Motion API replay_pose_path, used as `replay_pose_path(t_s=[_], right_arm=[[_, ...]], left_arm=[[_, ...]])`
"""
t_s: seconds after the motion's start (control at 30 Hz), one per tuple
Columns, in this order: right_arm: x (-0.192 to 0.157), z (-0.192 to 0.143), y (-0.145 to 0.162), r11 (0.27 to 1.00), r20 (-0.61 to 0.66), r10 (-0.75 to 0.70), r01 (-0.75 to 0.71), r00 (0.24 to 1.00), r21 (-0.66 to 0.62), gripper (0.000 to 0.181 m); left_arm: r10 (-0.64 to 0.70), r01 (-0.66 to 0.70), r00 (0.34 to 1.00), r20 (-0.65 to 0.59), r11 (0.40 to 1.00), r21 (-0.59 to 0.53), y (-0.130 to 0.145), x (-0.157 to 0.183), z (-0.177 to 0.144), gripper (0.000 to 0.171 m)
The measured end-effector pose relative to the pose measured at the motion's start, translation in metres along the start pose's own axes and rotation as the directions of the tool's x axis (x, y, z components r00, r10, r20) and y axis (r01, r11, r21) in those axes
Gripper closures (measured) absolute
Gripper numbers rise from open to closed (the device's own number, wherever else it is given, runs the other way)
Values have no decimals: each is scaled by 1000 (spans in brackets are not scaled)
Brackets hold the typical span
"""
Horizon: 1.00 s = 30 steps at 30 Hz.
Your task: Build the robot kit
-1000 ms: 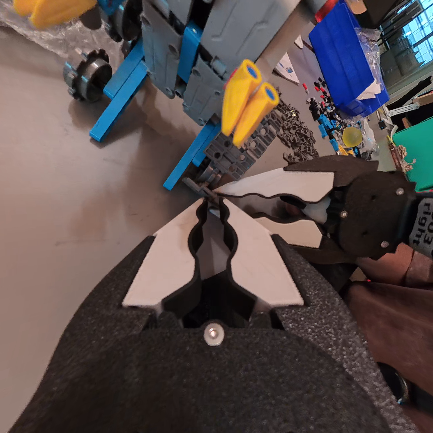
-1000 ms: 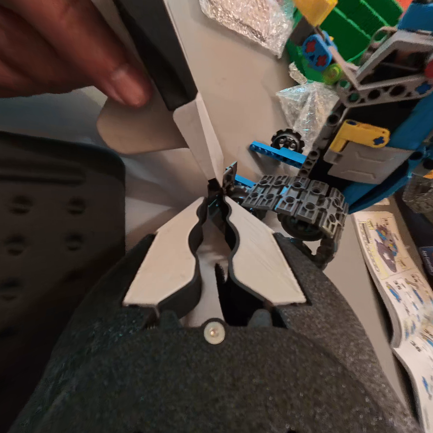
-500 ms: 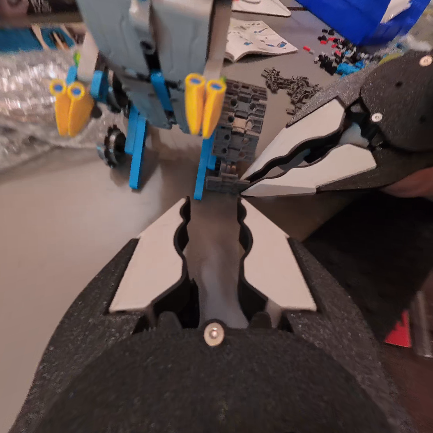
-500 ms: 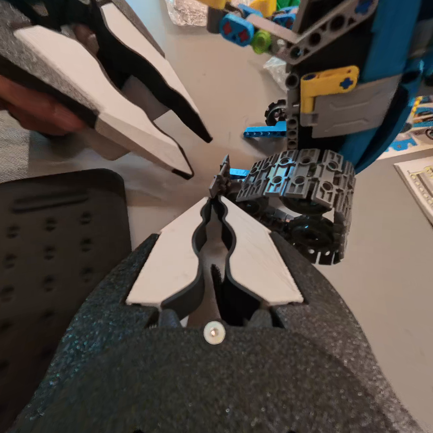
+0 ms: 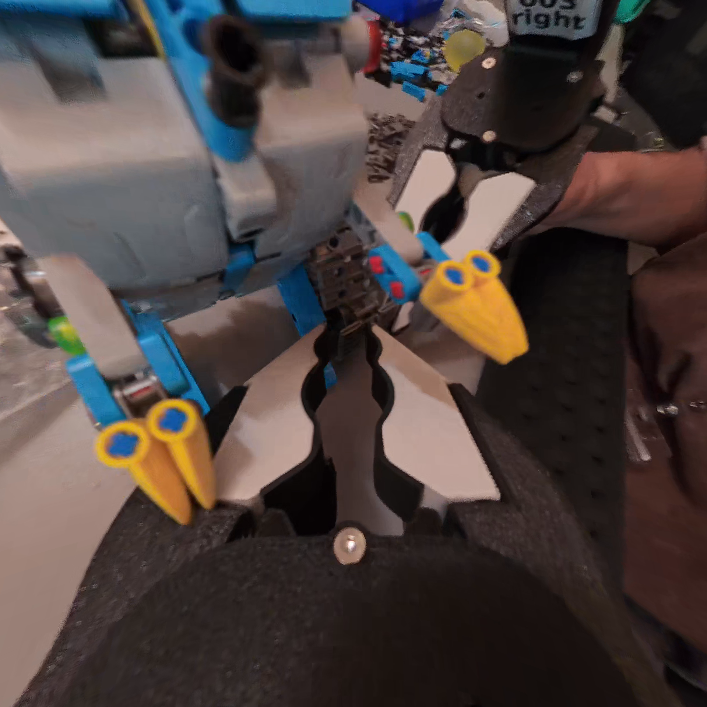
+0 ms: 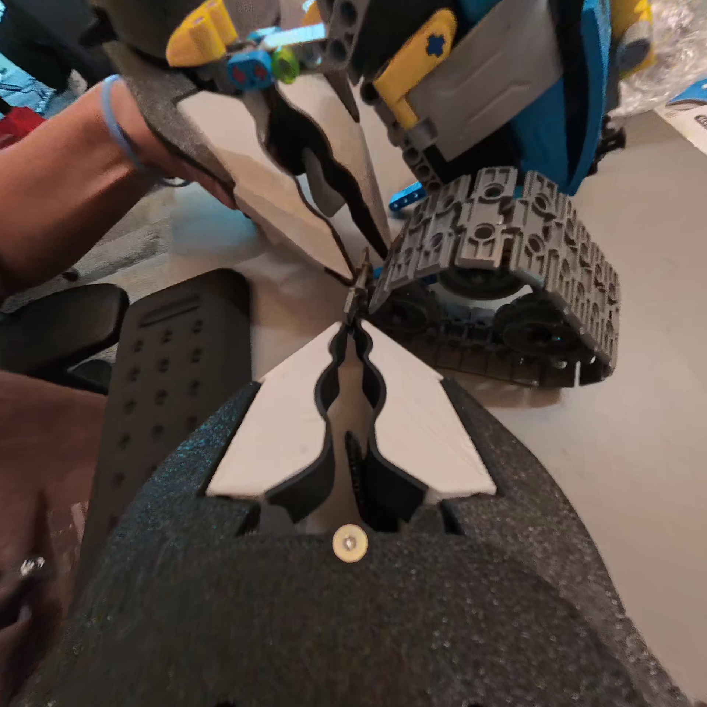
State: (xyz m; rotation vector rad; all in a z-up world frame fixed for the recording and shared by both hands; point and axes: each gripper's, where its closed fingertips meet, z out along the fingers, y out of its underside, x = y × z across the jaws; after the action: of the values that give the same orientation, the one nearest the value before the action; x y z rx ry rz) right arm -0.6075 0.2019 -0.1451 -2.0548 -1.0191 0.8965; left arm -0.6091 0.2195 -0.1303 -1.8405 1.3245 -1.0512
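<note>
A grey and blue brick-built robot model [image 5: 114, 191] with yellow claws [image 5: 474, 306] stands on the grey table; it also shows in the right wrist view [image 6: 497, 95]. Its grey tread track [image 6: 497, 237] loops around black wheels. My right gripper [image 6: 350, 325] is shut on a small dark track link [image 6: 355, 298] at the track's loose end. My left gripper [image 5: 348, 336] is narrowly open, with its tips on either side of the track end [image 5: 344, 283]. It comes in from the upper left in the right wrist view [image 6: 367, 267], tip to tip with the right one. The right gripper [image 5: 451, 237] shows partly behind the model's arm.
A black perforated pad [image 6: 172, 363] lies at the near table edge by the person's hand [image 6: 57, 191]. Loose small bricks [image 5: 405, 72] lie behind the model. A thin blue beam [image 6: 405, 197] lies under it. A booklet [image 6: 688, 118] lies at the far right. The grippers are tip to tip, or close to it.
My left gripper let go and opened half a second ago, then moved in close to the track end and narrowed. The right gripper stayed shut on the link. The model now looms much closer.
</note>
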Motion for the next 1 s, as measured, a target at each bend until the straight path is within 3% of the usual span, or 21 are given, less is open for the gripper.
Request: replay_pose_path(t_s=[0.13, 0.5, 0.67, 0.77, 0.9, 1.0], right_arm=[[8, -17, 8, 999, 80, 54, -55, 995, 3, 177], [21, -34, 13, 993, 127, 119, -120, 985, 0, 176], [27, -57, 1, 978, 129, 168, -182, 977, 98, 152], [34, -65, -23, 949, 94, 191, -208, 977, 236, 159], [42, -53, -13, 982, -34, 123, -117, 992, 150, 174], [44, -52, -14, 974, -19, 168, -163, 986, 156, 175]], left_arm=[[-2, 0, 996, -88, 1000, -26, -1, 9, 10, 159], [-61, 61, 996, -62, 998, -8, -16, 5, 33, 164], [-96, 95, 992, -78, 995, -18, -16, 6, 36, 164], [-114, 113, 990, -81, 993, -14, -17, 5, 37, 165], [-122, 122, 990, -75, 992, -10, -18, 5, 38, 165], [-138, 138, 988, -73, 990, -6, -18, 4, 38, 165]])
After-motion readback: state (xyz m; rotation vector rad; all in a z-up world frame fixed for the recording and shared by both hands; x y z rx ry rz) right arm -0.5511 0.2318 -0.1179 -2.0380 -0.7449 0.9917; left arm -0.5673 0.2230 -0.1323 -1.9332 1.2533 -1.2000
